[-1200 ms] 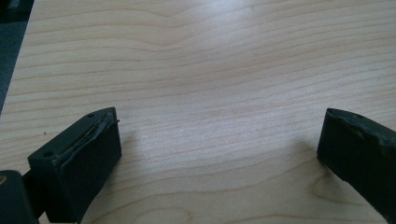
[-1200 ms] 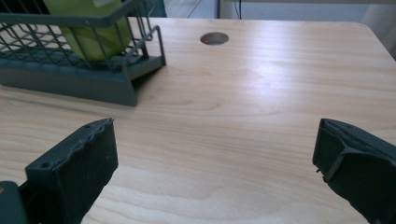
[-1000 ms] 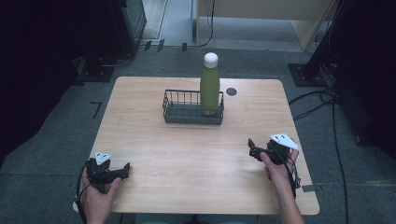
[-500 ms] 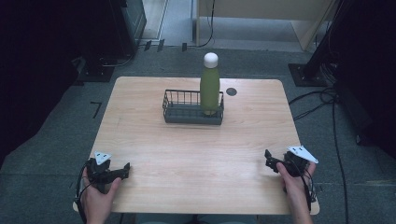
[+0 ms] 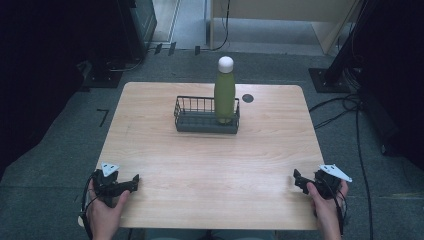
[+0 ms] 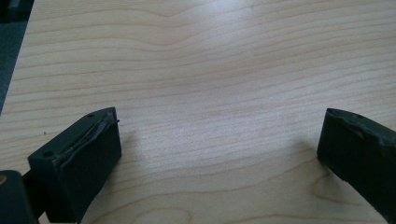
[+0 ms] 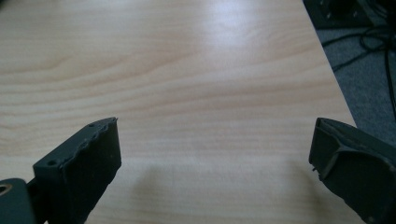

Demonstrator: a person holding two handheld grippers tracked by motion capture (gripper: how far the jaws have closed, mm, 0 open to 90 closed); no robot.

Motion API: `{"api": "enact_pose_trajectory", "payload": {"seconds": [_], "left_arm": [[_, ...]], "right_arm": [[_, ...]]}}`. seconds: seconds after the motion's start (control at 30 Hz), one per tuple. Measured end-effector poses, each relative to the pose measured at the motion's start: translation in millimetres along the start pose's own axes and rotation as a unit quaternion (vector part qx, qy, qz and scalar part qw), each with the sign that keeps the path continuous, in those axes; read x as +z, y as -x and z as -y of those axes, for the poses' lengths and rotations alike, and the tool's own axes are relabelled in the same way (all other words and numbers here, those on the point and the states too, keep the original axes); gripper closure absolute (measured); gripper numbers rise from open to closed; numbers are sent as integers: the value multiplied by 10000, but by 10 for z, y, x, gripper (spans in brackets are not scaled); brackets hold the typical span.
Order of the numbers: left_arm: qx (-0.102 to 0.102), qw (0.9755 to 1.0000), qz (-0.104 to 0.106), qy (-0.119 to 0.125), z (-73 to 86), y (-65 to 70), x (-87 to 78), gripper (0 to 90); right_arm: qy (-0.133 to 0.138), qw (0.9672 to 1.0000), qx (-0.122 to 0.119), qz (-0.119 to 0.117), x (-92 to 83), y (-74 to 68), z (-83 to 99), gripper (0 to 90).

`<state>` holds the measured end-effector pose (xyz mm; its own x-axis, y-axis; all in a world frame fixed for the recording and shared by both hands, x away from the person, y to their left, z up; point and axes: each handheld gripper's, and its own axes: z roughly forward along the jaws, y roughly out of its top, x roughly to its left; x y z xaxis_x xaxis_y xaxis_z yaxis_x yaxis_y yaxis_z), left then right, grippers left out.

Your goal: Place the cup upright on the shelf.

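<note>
While one bottle stands, two grippers gape

table: light wood | on it: wire basket, far centre

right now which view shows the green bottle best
The high view: the green bottle stands upright with its white cap in the right end of the wire basket. The left and right gripper views look at bare wooden tabletop between open jaws, not the bottle.

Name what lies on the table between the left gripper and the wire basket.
Nothing: the high view shows bare table between the left gripper and the wire basket.
</note>
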<state>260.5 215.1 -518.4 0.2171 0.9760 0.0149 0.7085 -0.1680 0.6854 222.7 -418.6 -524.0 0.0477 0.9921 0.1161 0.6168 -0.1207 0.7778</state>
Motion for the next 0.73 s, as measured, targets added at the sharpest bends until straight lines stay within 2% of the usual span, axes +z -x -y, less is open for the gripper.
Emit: {"api": "enact_pose_trajectory", "payload": {"seconds": [0.13, 0.23, 0.33, 0.5, 0.73], "left_arm": [[1, 10000, 0, 1, 0, 0, 0, 1], [1, 10000, 0, 1, 0, 0, 0, 1], [2, 10000, -2, 0, 1, 1, 0, 1], [2, 10000, -1, 0, 0, 0, 0, 1], [3, 10000, -1, -2, 0, 0, 0, 1]], "right_arm": [[-328, 9994, -67, 82, 7, -5, 22, 20], [-373, 9992, -112, 98, 6, -8, 29, 21], [-482, 9979, -347, 259, -8, -40, 54, 18], [-505, 9974, -487, 138, -60, -42, 98, 21], [-502, 9974, -511, 107, -79, -35, 112, 22]]}}
